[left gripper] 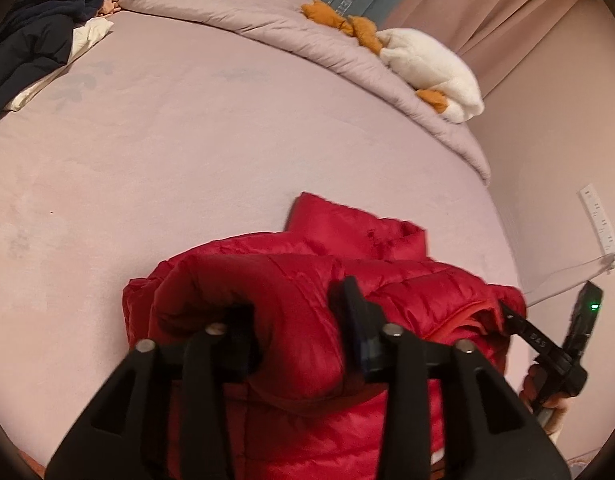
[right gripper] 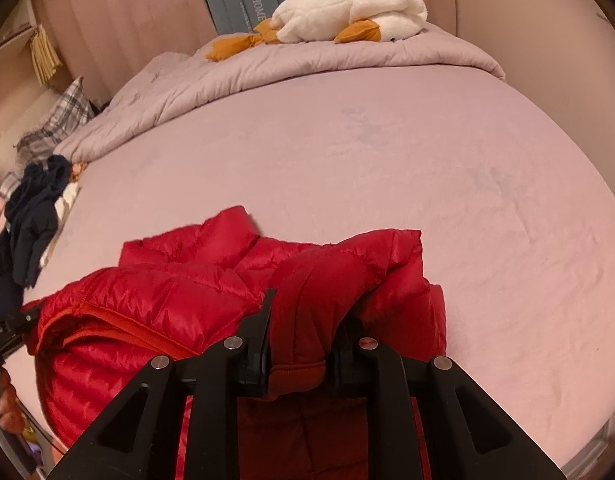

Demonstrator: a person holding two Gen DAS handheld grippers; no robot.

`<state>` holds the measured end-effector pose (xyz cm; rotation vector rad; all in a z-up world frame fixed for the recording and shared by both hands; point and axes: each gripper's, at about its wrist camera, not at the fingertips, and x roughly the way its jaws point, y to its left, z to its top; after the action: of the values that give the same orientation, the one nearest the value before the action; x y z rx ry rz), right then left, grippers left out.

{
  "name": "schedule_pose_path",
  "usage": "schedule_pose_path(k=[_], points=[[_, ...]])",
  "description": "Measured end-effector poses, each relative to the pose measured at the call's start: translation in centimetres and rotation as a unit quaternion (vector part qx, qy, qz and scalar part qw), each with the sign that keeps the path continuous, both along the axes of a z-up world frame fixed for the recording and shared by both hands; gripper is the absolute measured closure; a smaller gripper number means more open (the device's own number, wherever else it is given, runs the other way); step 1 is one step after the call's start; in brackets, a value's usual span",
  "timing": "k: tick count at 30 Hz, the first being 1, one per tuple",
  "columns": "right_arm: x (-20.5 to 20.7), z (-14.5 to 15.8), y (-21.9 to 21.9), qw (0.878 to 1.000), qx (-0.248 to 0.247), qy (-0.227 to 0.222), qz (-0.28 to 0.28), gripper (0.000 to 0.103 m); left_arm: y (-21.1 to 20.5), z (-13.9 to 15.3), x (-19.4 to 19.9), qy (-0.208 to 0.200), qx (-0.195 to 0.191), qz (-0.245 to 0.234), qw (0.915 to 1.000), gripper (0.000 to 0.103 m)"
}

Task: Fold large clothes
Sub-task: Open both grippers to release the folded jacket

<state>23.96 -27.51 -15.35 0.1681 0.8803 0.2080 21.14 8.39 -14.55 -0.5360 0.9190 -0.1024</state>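
Two hand-held grippers meet the red puffer jacket [left gripper: 307, 280] on the bed's [left gripper: 187, 140] near edge: the left hand-held gripper [left gripper: 295, 332] stands partly open around a padded fold, the right hand-held gripper [right gripper: 301, 344] pinches a cuffed sleeve.

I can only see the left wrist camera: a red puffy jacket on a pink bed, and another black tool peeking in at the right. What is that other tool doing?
Observer: The right gripper is pinching a jacket sleeve, just above its ribbed cuff.
Operator: Is there anything beyond the dark clothes at the bed's edge?
Observer: Yes, a plaid pillow lies past them, beside the quilt.
Operator: Anything else over there?
Observer: Something yellow and fringed hangs above that pillow.
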Motion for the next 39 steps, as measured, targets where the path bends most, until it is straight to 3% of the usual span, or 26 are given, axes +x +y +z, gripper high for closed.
schedule_pose_path(k=[4, 8, 15, 21, 23, 24, 35, 39], points=[[-0.6, 1.3, -0.9, 1.0, 0.01, -0.025, -0.011, 0.07, 0.6, 1.3, -1.0, -0.017, -0.028, 0.003, 0.9995, 0.049], [-1.0, 2.2, -1.5, 0.999, 0.019, -0.041, -0.016, 0.06, 0.9, 2.6, -1.9, -0.038, -0.049, 0.005, 0.9981, 0.034], [-2.0, 3.8, -1.8, 0.997, 0.014, -0.076, -0.023, 0.05, 1.7, 4.9, -3.4, -0.079, -0.013, 0.034, 0.9962, 0.024], [-2.3, 5.0, -2.5, 0.995, 0.006, -0.1, -0.027, 0.049, 2.5, 4.9, -3.7, -0.076, -0.001, 0.046, 0.996, 0.024], [-2.3, 5.0, -2.8, 0.994, -0.003, -0.102, -0.031, 0.039, 2.4, 4.9, -3.6, -0.073, 0.015, 0.047, 0.9962, 0.024], [-2.3, 4.9, -2.9, 0.994, -0.004, -0.102, -0.033, 0.035, 2.4, 4.8, -3.6, -0.072, 0.019, 0.045, 0.9962, 0.024], [0.2, 0.8, -2.1, 0.999, -0.022, -0.033, 0.002, 0.035, 2.1, 0.3, -0.5, -0.012, 0.059, 0.023, 0.998, 0.026], [0.9, -1.0, -1.9, 1.0, -0.008, 0.001, 0.01, 0.035, 1.8, -1.6, 0.2, 0.013, 0.066, 0.012, 0.9977, 0.026]])
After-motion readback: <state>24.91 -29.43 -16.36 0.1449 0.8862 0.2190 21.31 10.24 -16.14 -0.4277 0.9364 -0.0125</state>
